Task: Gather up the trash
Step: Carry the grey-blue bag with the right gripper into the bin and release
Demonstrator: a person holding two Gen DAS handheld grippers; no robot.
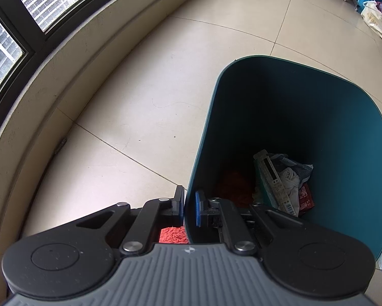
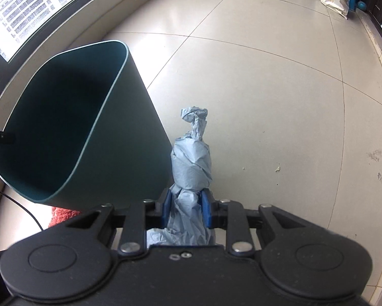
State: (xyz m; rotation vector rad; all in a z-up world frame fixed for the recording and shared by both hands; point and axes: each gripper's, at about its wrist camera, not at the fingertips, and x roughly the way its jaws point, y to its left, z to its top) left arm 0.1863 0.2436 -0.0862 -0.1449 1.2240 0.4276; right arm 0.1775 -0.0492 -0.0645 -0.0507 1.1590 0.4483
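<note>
Between the blue pads of the right gripper (image 2: 186, 210) sits a twisted wad of pale blue paper (image 2: 192, 164), pinched at its lower part; the jaws stand narrow around it and the pads press its sides. The wad rises past the fingertips, its crumpled top well clear of the jaws, and its loose tail spills back toward the gripper body. Just to its left stands the dark green bin (image 2: 71, 125), tilted, its outer wall close beside the paper.

In the left wrist view, the left gripper (image 1: 190, 207) is clamped on the near wall of the bin (image 1: 344, 153): one pad lies outside the rim, the other inside, with only the thin wall between them. Down in the bin lie a printed carton (image 1: 274, 181), some white crumpled tissue (image 1: 290, 178) and a red wrapper (image 1: 305, 199). A red fuzzy mat (image 1: 172, 234) shows under the jaws. Around all this lies pale tiled floor (image 1: 140, 89), with a curved window ledge (image 1: 63, 63) to the left.
</note>
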